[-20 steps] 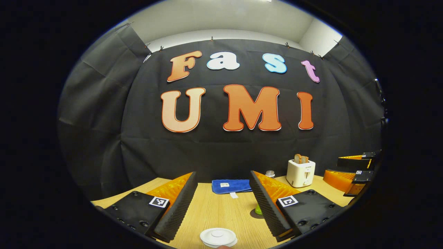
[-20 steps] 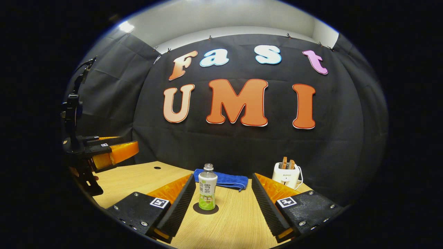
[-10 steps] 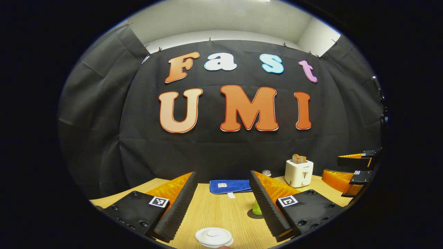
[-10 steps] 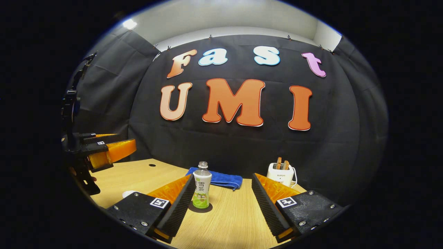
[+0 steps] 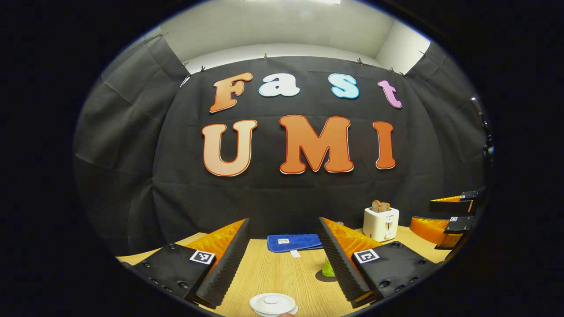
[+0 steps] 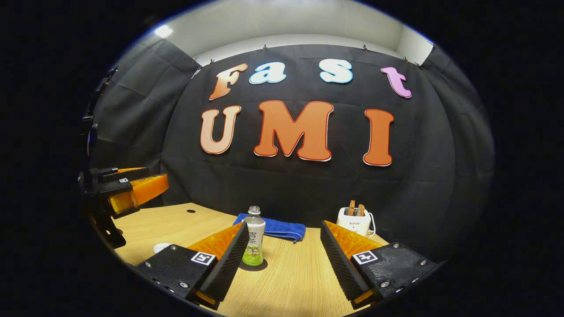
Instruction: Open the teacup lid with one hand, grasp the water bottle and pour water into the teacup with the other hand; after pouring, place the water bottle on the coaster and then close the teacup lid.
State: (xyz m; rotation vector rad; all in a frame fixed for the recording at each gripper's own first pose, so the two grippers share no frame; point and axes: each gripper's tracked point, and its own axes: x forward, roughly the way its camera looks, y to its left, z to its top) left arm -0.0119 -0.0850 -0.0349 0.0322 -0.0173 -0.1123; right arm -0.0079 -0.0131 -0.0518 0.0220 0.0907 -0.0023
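On the table (image 6: 291, 281), water bottle (image 6: 254, 240) beside right hand-held gripper (image 6: 282, 268).

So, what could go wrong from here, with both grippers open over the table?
1. The bottle stands uncapped, close against the right gripper's near finger rather than centred. Closing now could push it over and spill it.
2. The lid sits low at the edge of the left gripper's view. Its small knob offers little hold and might slip.
3. The toaster and cloth stand behind the bottle; a wide swing may hit them.
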